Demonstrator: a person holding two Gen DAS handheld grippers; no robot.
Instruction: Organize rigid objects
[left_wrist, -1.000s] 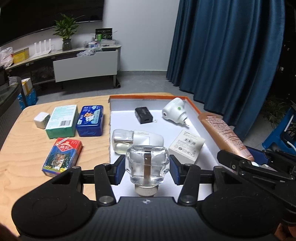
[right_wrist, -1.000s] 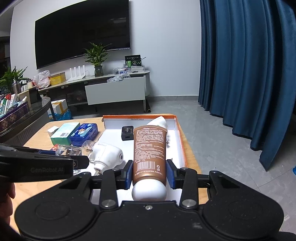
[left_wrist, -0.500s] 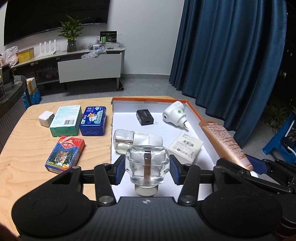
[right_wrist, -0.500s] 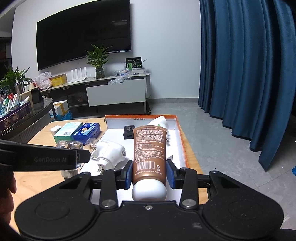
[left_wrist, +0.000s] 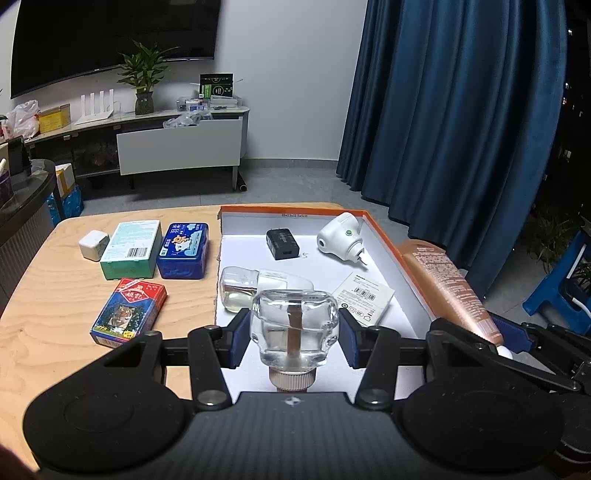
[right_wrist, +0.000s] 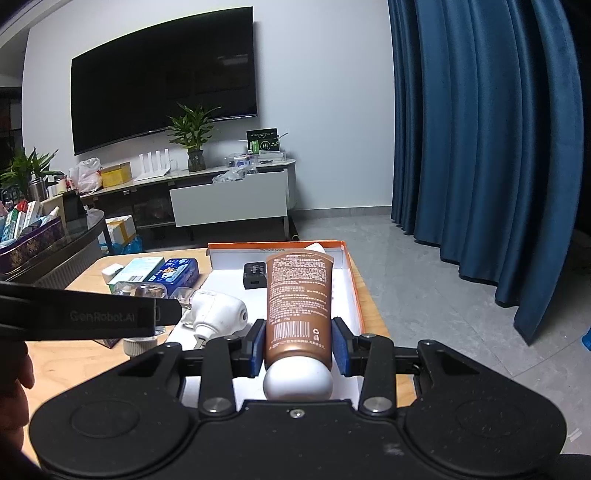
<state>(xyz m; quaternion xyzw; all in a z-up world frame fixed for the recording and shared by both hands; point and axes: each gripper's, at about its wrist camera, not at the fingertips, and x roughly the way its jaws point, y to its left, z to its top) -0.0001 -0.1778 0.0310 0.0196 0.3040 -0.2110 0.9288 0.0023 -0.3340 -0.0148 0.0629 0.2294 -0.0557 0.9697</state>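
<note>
Glass bottle (left_wrist: 294, 328) sits clamped in the left claw (left_wrist: 294, 341) over the tray's (left_wrist: 384, 242) near edge; right claw (right_wrist: 298, 349) grips a brown tube (right_wrist: 298, 306) along its right rim.

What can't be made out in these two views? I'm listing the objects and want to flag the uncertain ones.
- Brown tube: print too small to read in the right wrist view; it also hides most of the white device behind it.
- Clear glass bottle: in the left wrist view it covers part of the second bottle lying in the box.
- Playing card box: hidden by the left gripper's finger in the right wrist view.
</note>
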